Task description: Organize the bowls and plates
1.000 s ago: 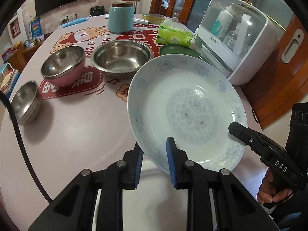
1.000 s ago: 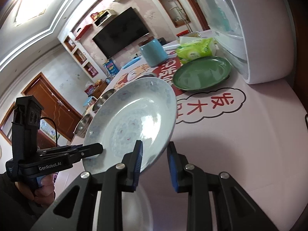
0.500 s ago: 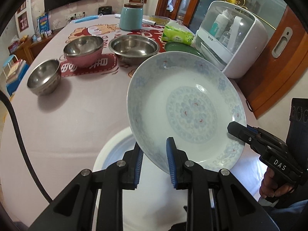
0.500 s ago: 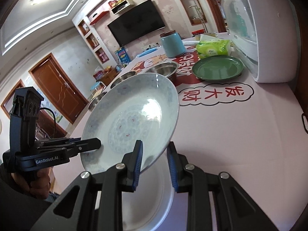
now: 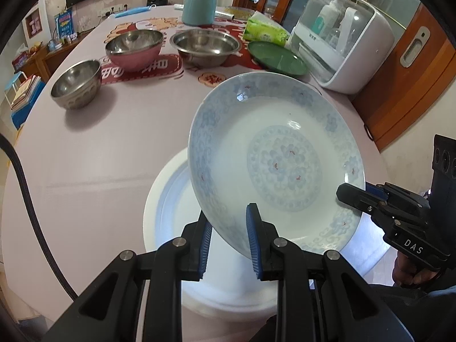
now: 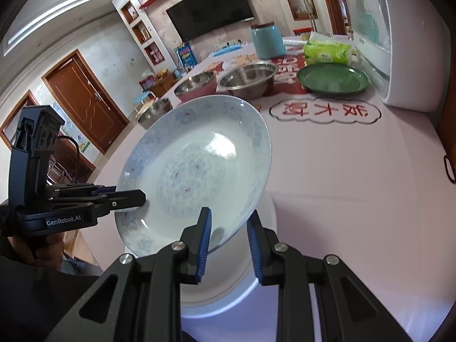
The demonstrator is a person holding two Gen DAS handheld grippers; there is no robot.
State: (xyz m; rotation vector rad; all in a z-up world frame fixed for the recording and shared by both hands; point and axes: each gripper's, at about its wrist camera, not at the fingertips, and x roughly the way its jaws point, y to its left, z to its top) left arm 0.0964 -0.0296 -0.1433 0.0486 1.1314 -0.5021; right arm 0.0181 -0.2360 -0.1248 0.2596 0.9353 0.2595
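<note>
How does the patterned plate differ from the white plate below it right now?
The patterned plate has blue floral decoration; the white plate is plain. The patterned plate is tilted in the air, gripped at its rim by both grippers; the white plate lies flat on the table. Both are round, shallow and empty.

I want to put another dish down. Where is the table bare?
Bare cloth lies between the small steel bowl and the white plate, and right of that plate toward the white cabinet. The far side is crowded: pink bowl, steel basin, green plate.
</note>
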